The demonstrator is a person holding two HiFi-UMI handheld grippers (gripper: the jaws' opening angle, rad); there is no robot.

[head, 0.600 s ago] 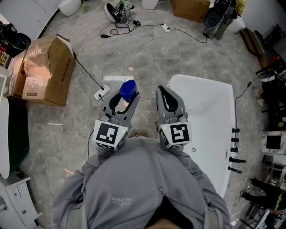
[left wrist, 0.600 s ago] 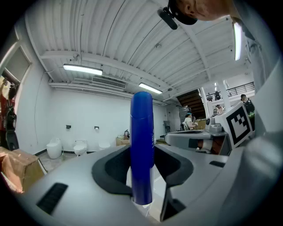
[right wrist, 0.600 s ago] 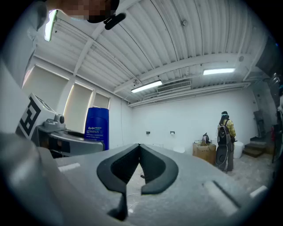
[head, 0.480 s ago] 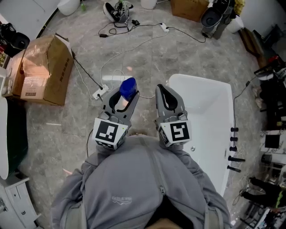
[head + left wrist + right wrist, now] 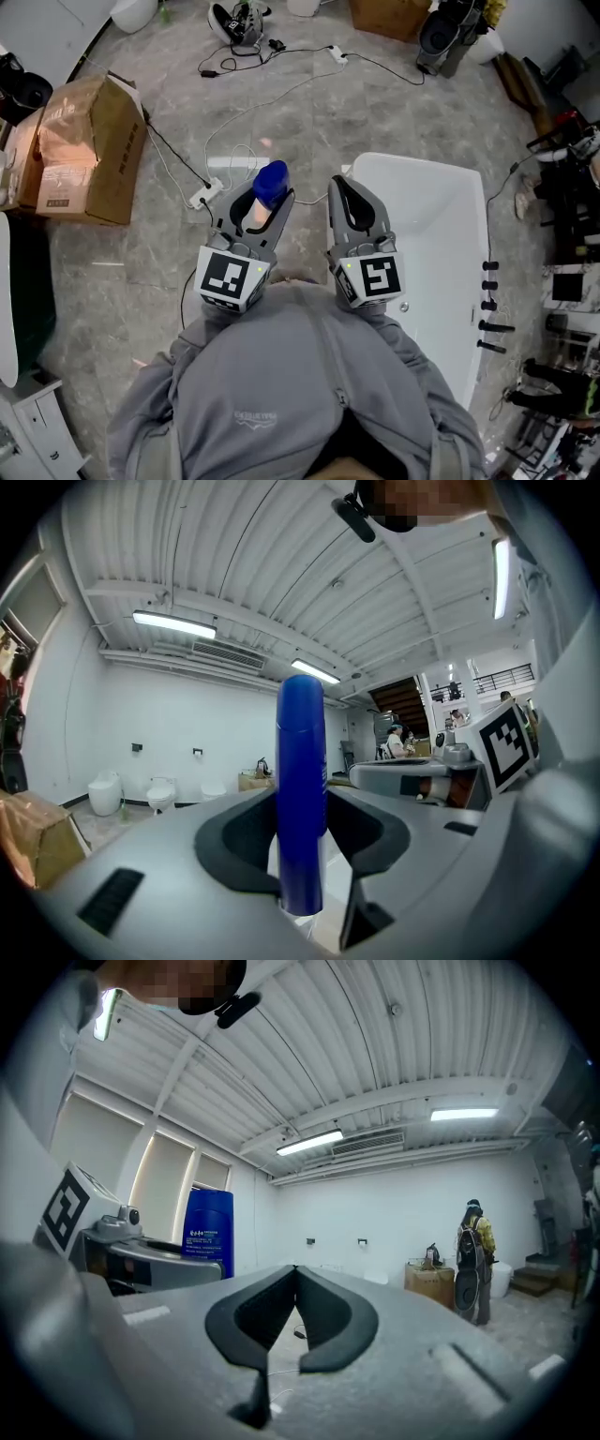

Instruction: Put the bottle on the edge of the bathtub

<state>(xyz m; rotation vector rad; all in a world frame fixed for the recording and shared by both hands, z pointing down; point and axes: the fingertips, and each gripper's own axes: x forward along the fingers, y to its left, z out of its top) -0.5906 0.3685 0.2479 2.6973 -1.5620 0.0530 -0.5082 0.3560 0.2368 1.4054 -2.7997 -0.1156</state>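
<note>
While both grippers point level in front of the person, the left gripper (image 5: 257, 202) grips the blue bottle (image 5: 301, 789), which stands upright between its jaws. Right gripper (image 5: 349, 193): jaws pressed together, nothing in them. The bottle is over the grey stone floor (image 5: 309, 112), just left of the white bathtub (image 5: 412, 164) and clear of its edge. The right gripper is beside that same edge.

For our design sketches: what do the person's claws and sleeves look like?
The left claw and right claw are grey tapered shells with black inner pads, each bearing a white cube with black square markers. Sleeves: grey sweatshirt.
</note>
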